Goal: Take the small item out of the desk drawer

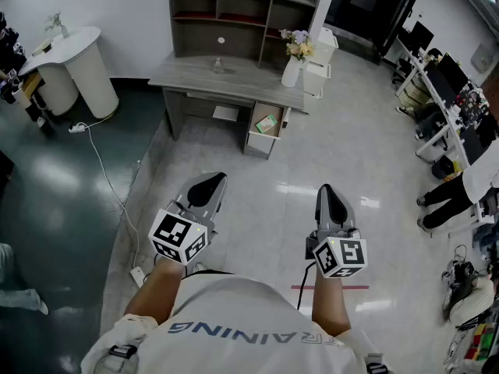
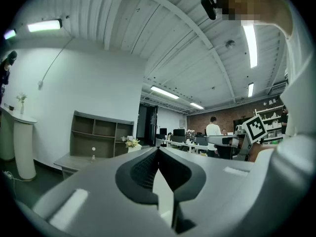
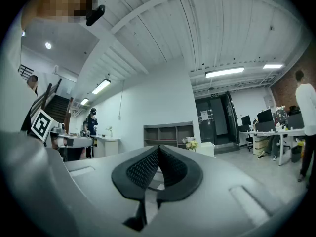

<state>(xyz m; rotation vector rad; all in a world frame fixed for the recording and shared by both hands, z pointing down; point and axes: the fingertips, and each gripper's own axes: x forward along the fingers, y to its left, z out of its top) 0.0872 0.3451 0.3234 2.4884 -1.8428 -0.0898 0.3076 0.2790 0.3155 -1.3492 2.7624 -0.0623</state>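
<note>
A grey desk (image 1: 234,80) with a shelf unit on top stands far ahead across the floor. Its lower right drawer (image 1: 266,128) is pulled open, and a small green item (image 1: 267,123) lies inside. Both grippers are held well short of the desk, over the pale floor. My left gripper (image 1: 214,179) is shut and empty, its fingertips meeting (image 2: 158,150). My right gripper (image 1: 324,190) is also shut with nothing between its pads (image 3: 158,147). The desk appears small in the left gripper view (image 2: 81,158) and in the right gripper view (image 3: 168,134).
A white vase of flowers (image 1: 295,57) stands on the desk's right end, a small bottle (image 1: 219,65) at its middle. A white round counter (image 1: 74,65) is at far left, with a cable (image 1: 105,170) across the dark floor. Office desks and a person (image 1: 460,189) are at right.
</note>
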